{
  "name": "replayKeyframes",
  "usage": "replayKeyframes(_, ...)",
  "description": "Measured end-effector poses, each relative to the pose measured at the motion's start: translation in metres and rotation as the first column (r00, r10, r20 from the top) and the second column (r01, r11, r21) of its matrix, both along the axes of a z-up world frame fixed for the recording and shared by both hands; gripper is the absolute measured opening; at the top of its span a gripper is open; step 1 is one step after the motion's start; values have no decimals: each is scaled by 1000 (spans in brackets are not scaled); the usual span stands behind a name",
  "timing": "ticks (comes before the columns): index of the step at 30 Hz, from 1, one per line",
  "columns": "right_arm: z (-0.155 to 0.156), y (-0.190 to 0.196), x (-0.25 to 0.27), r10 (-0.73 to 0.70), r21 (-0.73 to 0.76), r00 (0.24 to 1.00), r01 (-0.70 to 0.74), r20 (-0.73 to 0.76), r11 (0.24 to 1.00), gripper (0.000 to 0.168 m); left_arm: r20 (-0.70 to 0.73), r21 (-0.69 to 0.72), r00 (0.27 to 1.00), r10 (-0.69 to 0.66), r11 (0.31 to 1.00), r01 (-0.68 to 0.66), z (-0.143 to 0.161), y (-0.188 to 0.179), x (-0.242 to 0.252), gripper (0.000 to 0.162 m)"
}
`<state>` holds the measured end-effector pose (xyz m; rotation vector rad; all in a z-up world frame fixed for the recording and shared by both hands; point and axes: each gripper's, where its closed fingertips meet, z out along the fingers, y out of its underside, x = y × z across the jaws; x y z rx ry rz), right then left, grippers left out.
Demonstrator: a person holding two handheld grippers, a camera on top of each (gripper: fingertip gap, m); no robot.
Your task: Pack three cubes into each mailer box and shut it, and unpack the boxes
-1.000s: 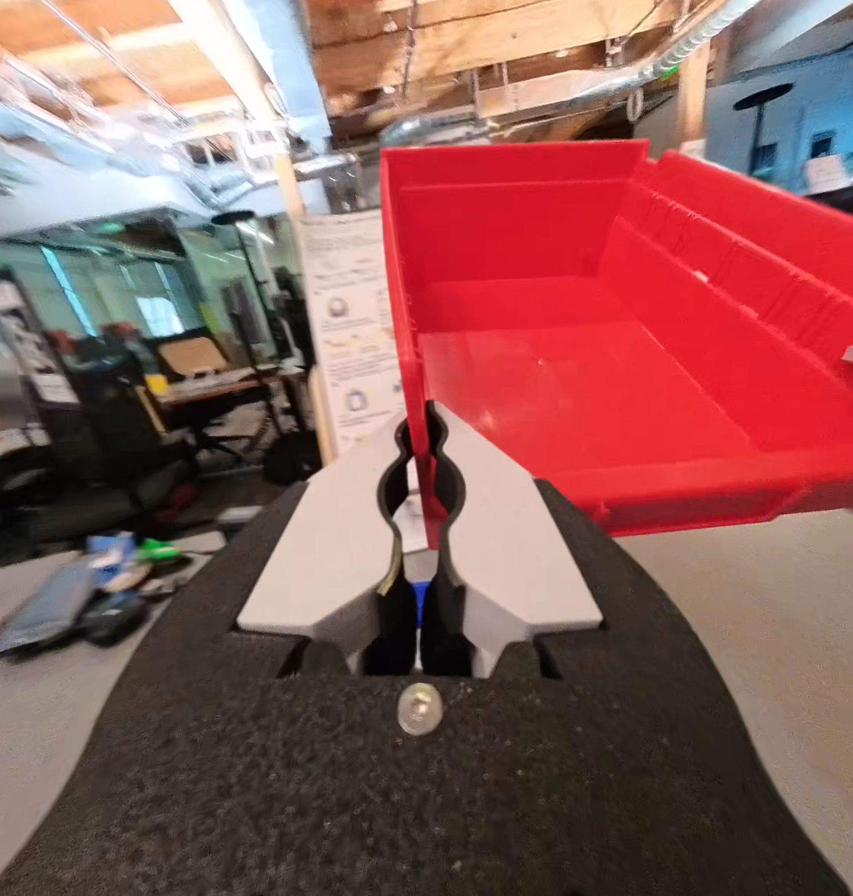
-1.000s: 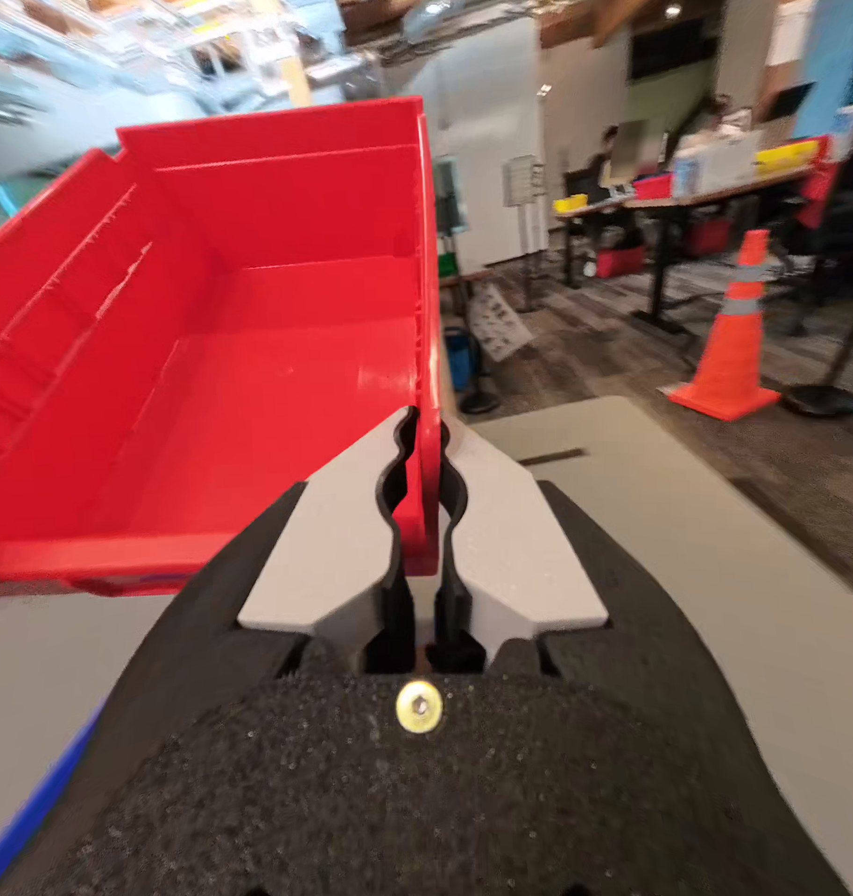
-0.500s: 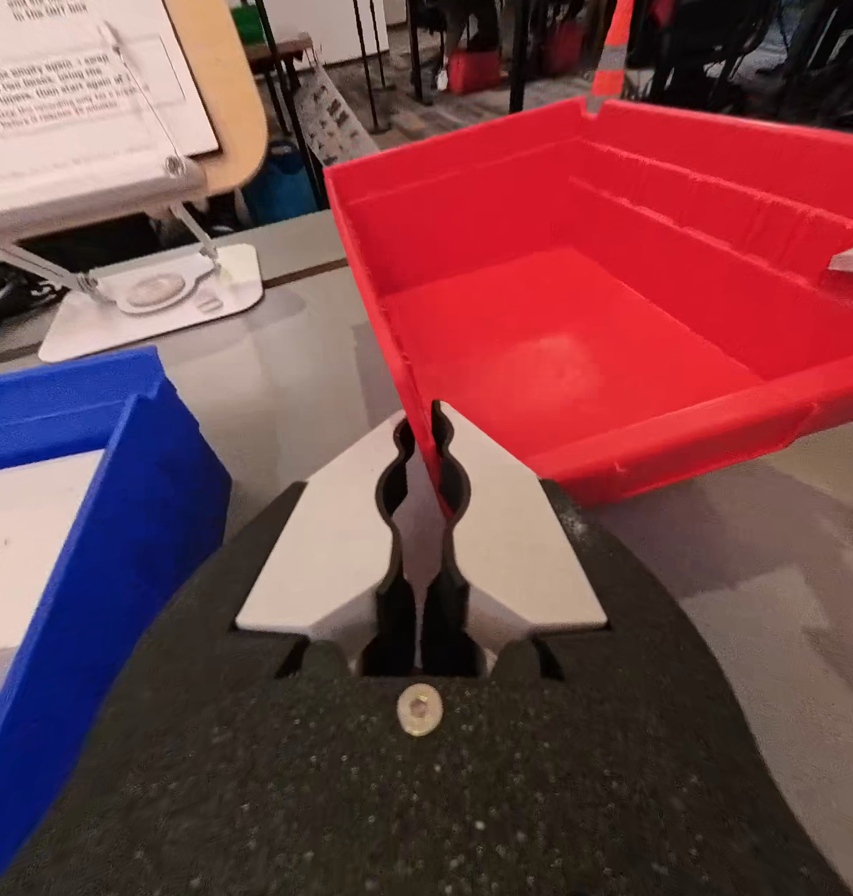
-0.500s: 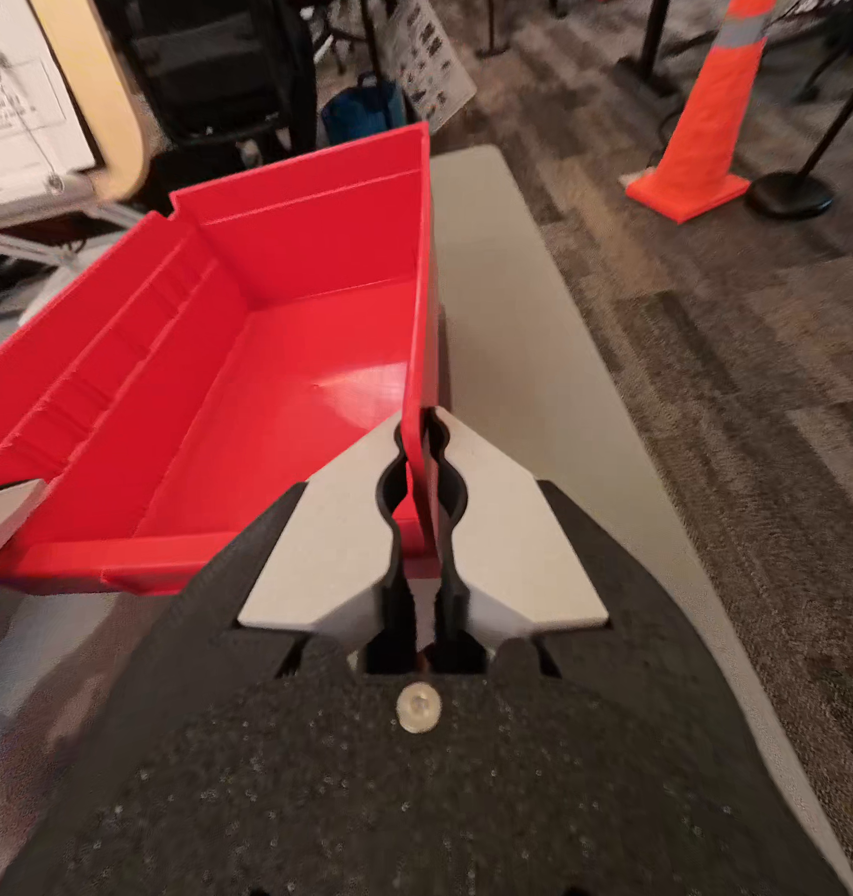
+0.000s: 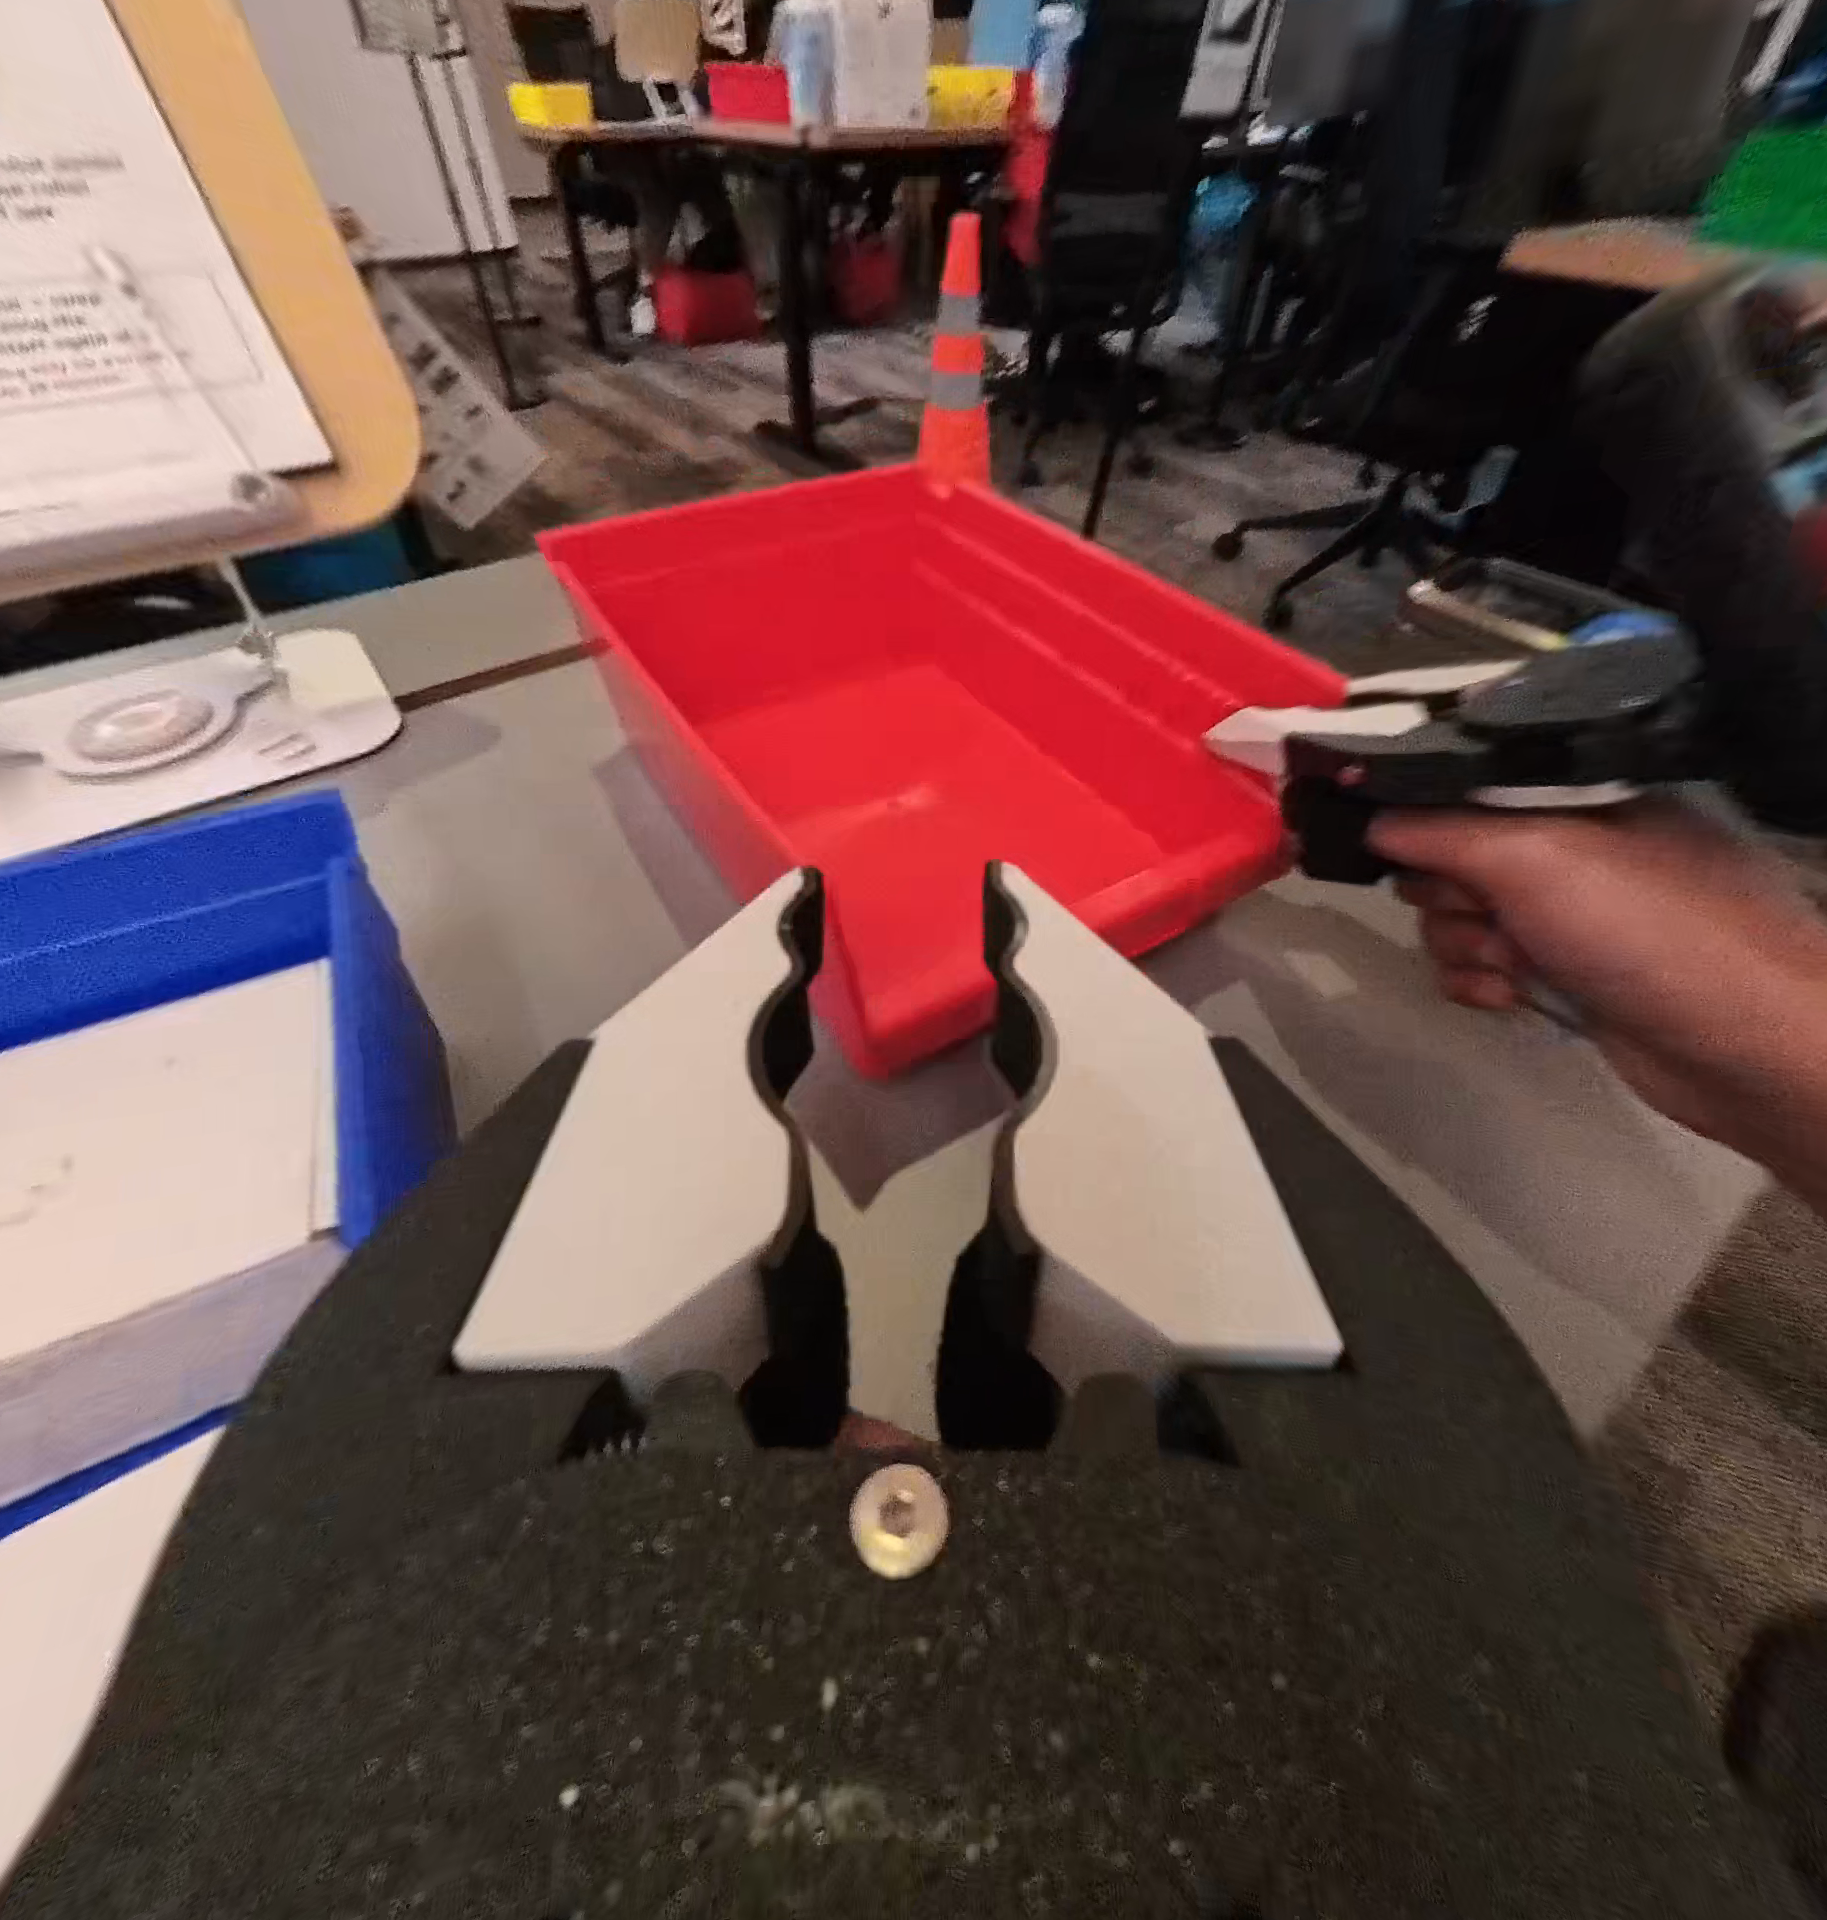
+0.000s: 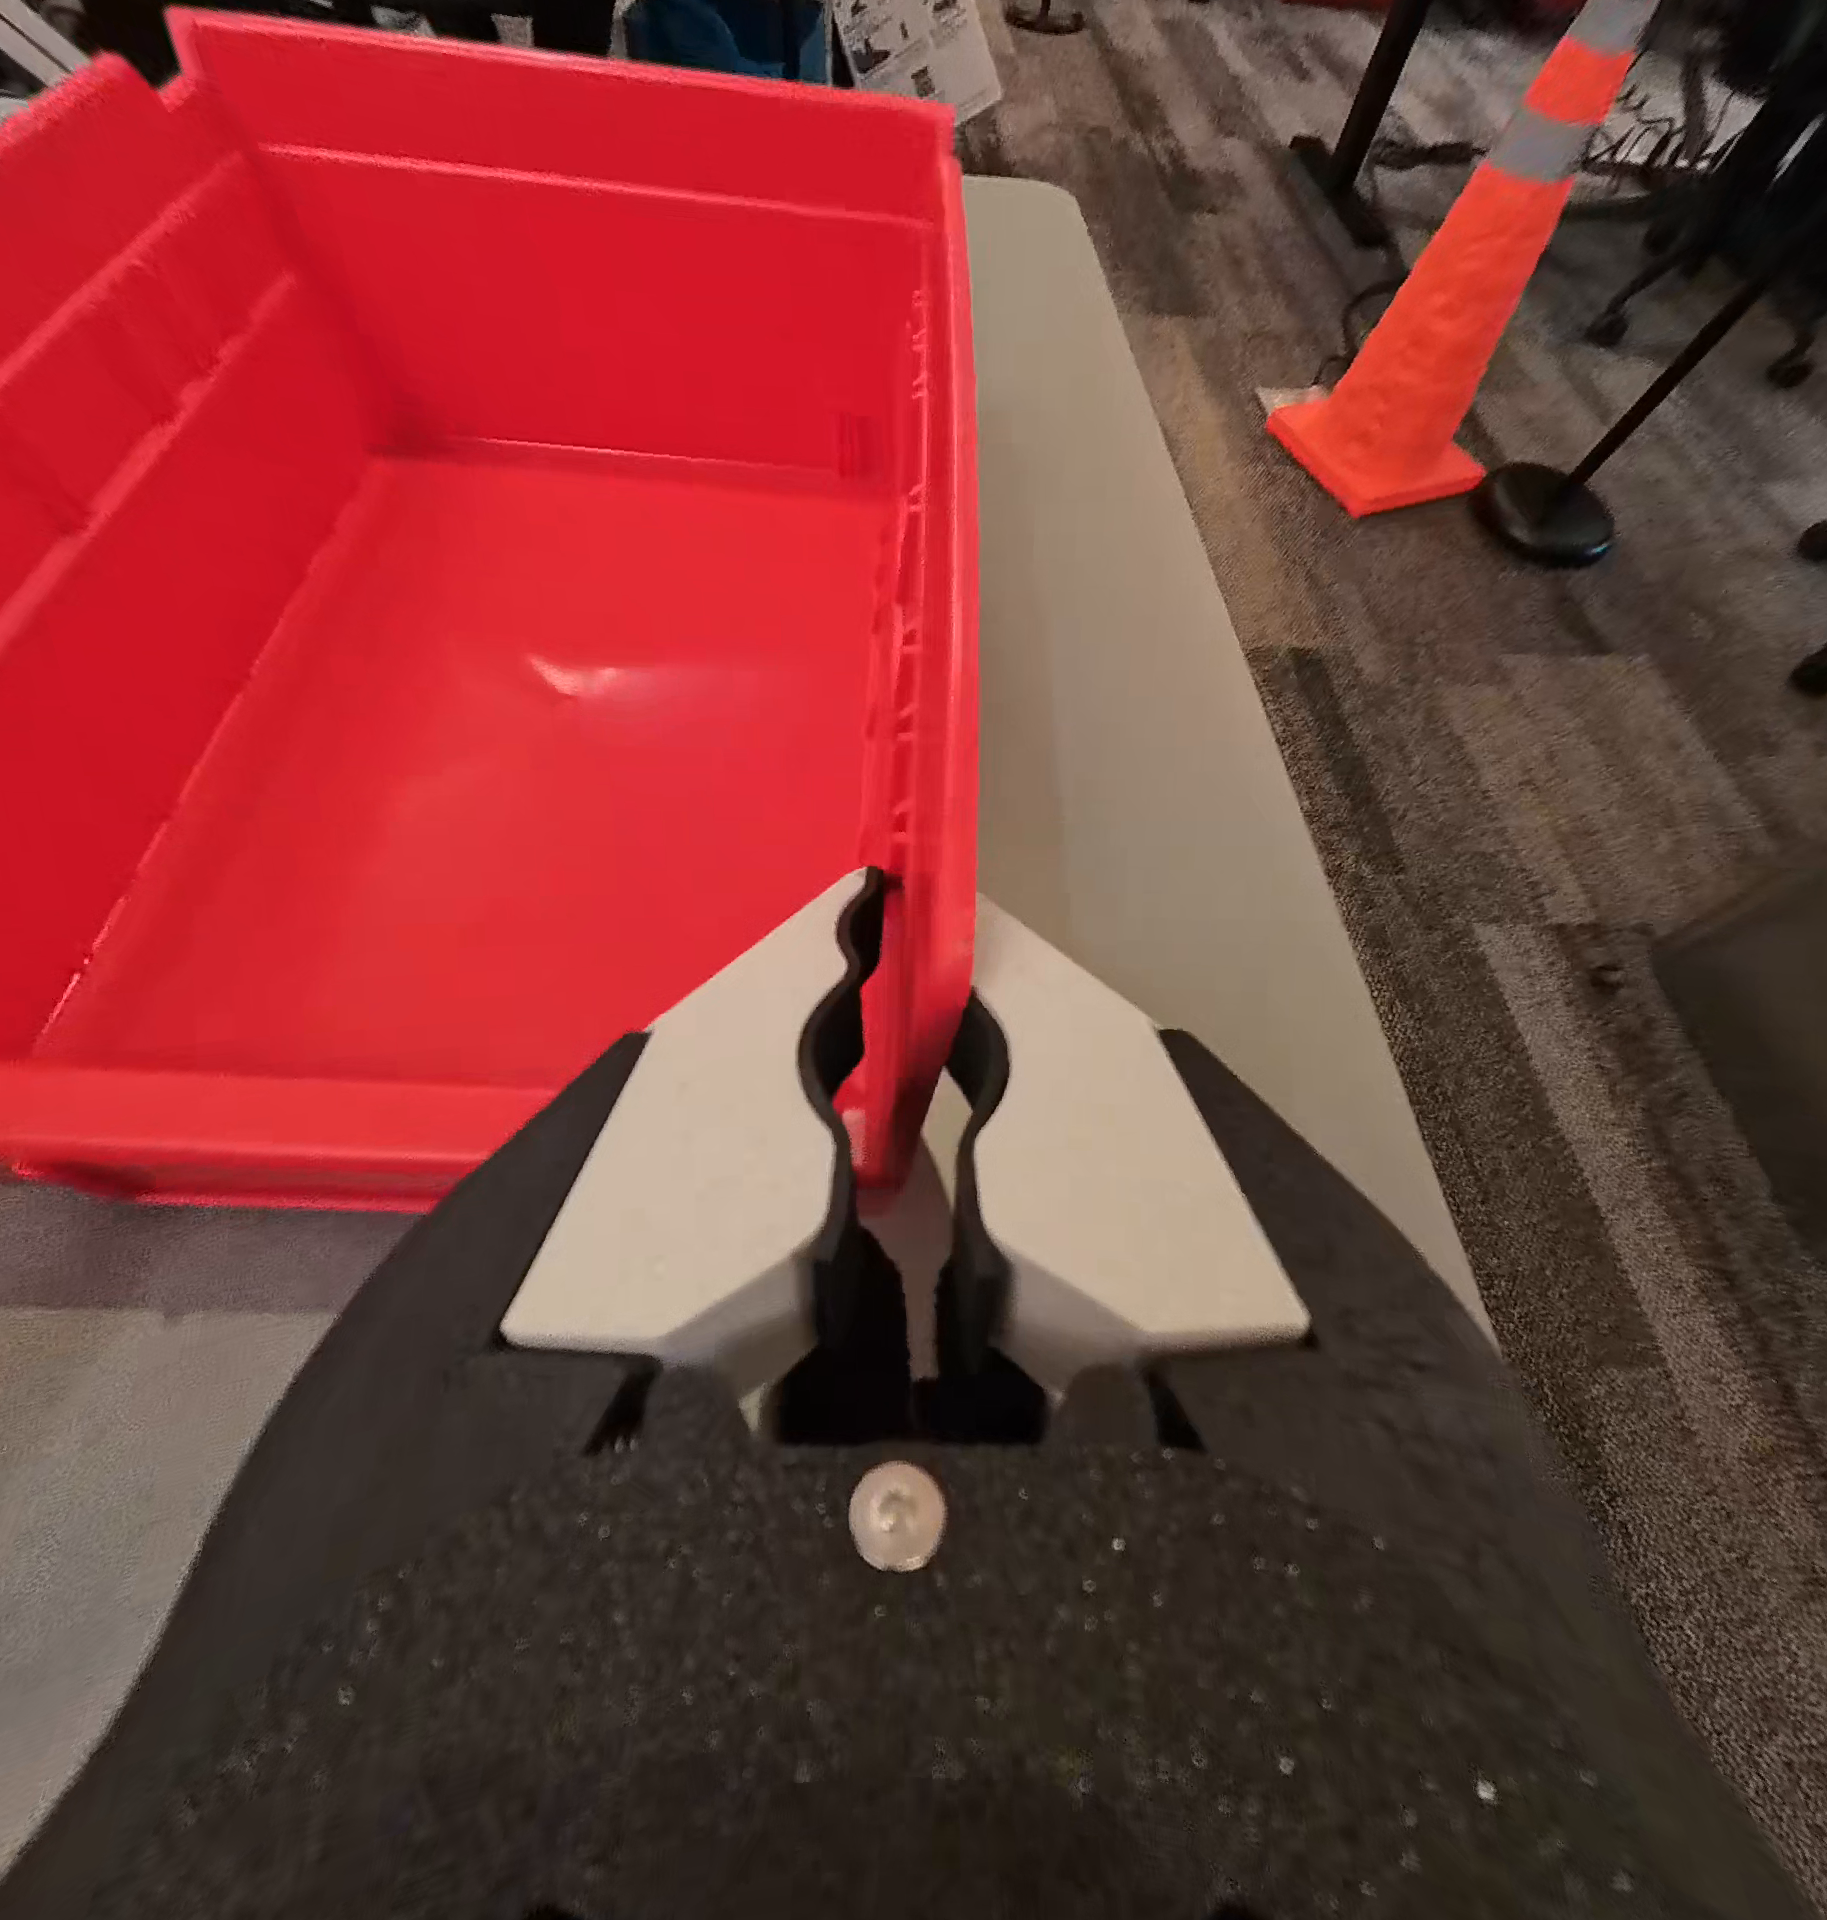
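The red bin (image 5: 919, 769) is set flat on the counter (image 5: 514, 831), empty; no cubes or mailer boxes are visible in it.

The left gripper (image 5: 904, 904) is held with its jaws parted and nothing between them, the bin's near corner lying just ahead of the tips.

The right gripper (image 6: 914, 914) straddles the bin's right wall; whether its jaws grip the wall or have slackened cannot be told.

A blue bin (image 5: 161, 914) with a white sheet inside it lies left of the left jaws. The red bin appears placed to receive items.
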<state>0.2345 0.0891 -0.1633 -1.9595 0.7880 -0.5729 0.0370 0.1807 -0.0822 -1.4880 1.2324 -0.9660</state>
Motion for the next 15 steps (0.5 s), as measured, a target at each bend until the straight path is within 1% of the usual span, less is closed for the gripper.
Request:
replayKeyframes(1, 3, -1, -1, -13, -8, 1000, 13, 13, 1000, 10, 47, -31, 998, -47, 998, 49, 20, -3, -18, 28)
replayKeyframes(2, 10, -4, -1, -37, -22, 998, 38, 46, 999, 16, 85, -51, 992, -97, 994, 101, 38, -2, -39, 28)
replayKeyframes(3, 21, -8, -2, -59, -25, 995, 62, 85, 998, 22, 106, -56, 990, -97, 993, 103, 51, 11, -61, 28)
replayKeyframes(5, 51, -11, -14, -86, 3, 985, 86, 150, 996, 31, 120, -70, 993, -19, 997, 27, 74, 56, -110, 29)
replayKeyframes(6, 67, -9, -27, -80, 31, 982, 76, 169, 997, 33, 160, -72, 987, 8, 997, 4, 87, 78, -135, 29)
replayKeyframes(7, 82, 0, -45, -49, 63, 983, 38, 178, 997, 36, 186, -66, 981, 51, 997, -40, 94, 103, -161, 29)
replayKeyframes(8, 94, 13, -70, 7, 93, 985, -24, 174, 995, 40, 170, -55, 978, 120, 992, -112, 91, 132, -186, 29)
replayKeyframes(9, 101, 30, -100, 76, 117, 985, -94, 154, 989, 43, 100, -44, 977, 189, 982, -186, 76, 161, -210, 29)
replayKeyframes(10, 103, 49, -135, 156, 137, 980, -173, 128, 975, 46, -3, -32, 972, 236, 971, -236, 52, 186, -231, 37)
replayKeyframes(11, 100, 69, -174, 235, 163, 967, -249, 102, 955, 51, -114, -39, 958, 263, 962, -268, 23, 205, -252, 56)
replayKeyframes(12, 94, 90, -215, 312, 200, 947, -320, 70, 926, 55, -204, -81, 946, 252, 959, -273, -5, 214, -267, 74)
replayKeyframes(13, 86, 109, -256, 373, 246, 927, -370, 35, 896, 63, -251, -153, 944, 215, 954, -258, -26, 215, -276, 82)
replayKeyframes(14, 78, 120, -286, 368, 290, 930, -356, 14, 889, 69, -259, -233, 950, 175, 943, -237, -41, 211, -280, 87)
replayKeyframes(15, 71, 126, -309, 338, 338, 941, -319, 2, 886, 63, -243, -296, 961, 134, 933, -206, -50, 204, -277, 88)
